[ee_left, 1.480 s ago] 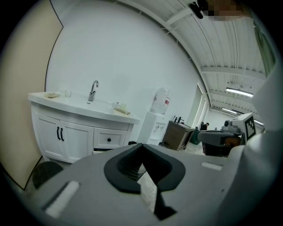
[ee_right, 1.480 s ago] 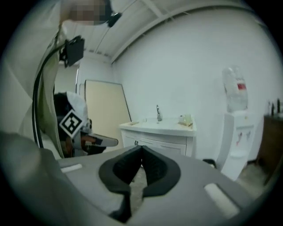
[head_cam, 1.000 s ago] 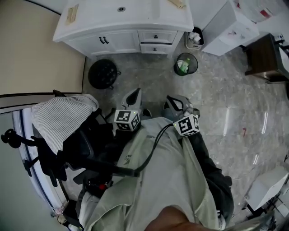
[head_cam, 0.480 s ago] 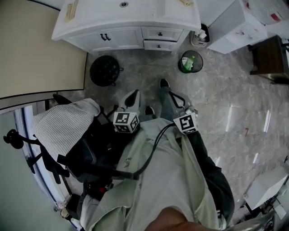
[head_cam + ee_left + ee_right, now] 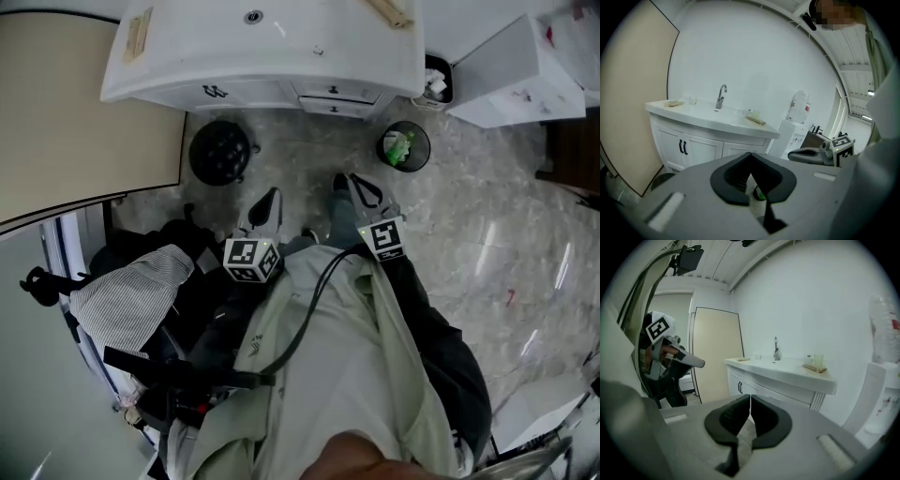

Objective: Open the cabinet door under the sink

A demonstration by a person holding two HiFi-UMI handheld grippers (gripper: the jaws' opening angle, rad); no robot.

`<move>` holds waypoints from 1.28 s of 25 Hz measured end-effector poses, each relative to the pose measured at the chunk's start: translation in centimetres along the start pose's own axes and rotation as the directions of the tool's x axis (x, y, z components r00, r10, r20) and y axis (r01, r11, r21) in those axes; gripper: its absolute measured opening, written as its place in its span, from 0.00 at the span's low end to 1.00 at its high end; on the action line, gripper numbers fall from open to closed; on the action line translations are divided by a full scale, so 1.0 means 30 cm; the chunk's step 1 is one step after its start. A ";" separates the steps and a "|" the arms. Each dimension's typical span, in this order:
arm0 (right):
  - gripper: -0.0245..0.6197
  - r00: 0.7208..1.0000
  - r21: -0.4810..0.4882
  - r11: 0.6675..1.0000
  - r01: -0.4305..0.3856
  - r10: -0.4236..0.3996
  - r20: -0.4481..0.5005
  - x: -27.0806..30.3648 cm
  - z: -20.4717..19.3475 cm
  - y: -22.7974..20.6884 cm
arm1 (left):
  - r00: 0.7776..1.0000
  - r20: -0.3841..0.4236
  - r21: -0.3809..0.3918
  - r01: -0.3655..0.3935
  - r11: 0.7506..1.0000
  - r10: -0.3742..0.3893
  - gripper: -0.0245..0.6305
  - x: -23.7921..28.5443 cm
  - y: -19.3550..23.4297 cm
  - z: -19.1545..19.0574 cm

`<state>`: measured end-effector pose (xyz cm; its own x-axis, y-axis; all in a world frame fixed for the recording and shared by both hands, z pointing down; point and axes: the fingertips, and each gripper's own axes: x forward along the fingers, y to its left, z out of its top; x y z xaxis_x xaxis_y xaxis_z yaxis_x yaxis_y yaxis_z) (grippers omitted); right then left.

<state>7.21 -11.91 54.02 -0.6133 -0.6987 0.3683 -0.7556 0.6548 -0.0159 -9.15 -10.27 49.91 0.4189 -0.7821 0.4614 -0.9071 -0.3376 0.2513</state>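
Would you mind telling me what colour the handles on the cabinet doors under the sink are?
The handles are black, clearest in the left gripper view.

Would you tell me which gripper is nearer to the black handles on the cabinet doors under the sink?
Left. The left gripper is out in front of the black handles, well short of them; the right gripper is farther to their right, nearer the wire bin.

No legible text, number or brand anywhere. Cubes on left gripper [image 5: 265, 204], right gripper [image 5: 361, 190]: black-white square patterns only. Red label on water bottle [image 5: 799, 107]: unreadable.
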 end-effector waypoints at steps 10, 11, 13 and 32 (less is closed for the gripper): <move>0.29 0.990 0.092 0.990 0.109 -0.100 -0.101 0.496 -0.292 -0.315 | 0.986 -0.042 -0.092 -0.167 0.982 0.163 0.05 0.063 0.060 -0.010; 0.33 0.985 0.104 0.984 0.144 -0.132 -0.113 0.550 -0.322 -0.352 | 0.983 -0.055 -0.101 -0.178 0.979 0.173 0.05 0.070 0.068 -0.022; 0.35 0.970 0.127 0.968 0.215 -0.197 -0.145 0.660 -0.385 -0.421 | 0.976 -0.089 -0.122 -0.208 0.970 0.198 0.05 0.076 0.088 -0.044; 0.28 0.847 0.180 0.833 0.523 -0.485 -0.217 1.042 -0.531 -0.567 | 0.928 -0.263 -0.275 -0.333 0.902 0.263 0.05 -0.066 0.294 -0.396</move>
<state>4.55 -40.29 80.61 -0.1031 -0.8473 0.5210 -0.9917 0.1283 0.0125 -17.49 -5.47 61.30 0.1612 -0.6766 0.7185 -0.9465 0.1002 0.3068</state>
